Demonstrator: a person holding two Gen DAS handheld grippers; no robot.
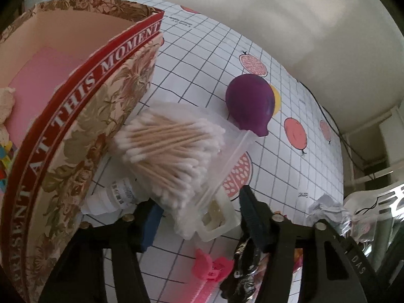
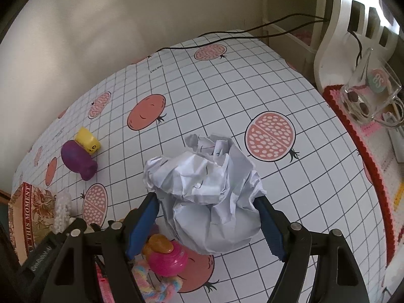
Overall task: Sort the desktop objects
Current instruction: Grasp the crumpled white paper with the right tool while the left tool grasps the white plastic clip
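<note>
Blue-padded right tongs (image 2: 207,224) pinch crumpled white paper (image 2: 207,192) — left tongs (image 1: 199,217), spread, straddle a crinkly bag of cotton swabs (image 1: 176,156).

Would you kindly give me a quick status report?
Right claw shut on paper ball. Left claw around swab bag, grip unclear. Bag leans on box; pink clip beneath.
</note>
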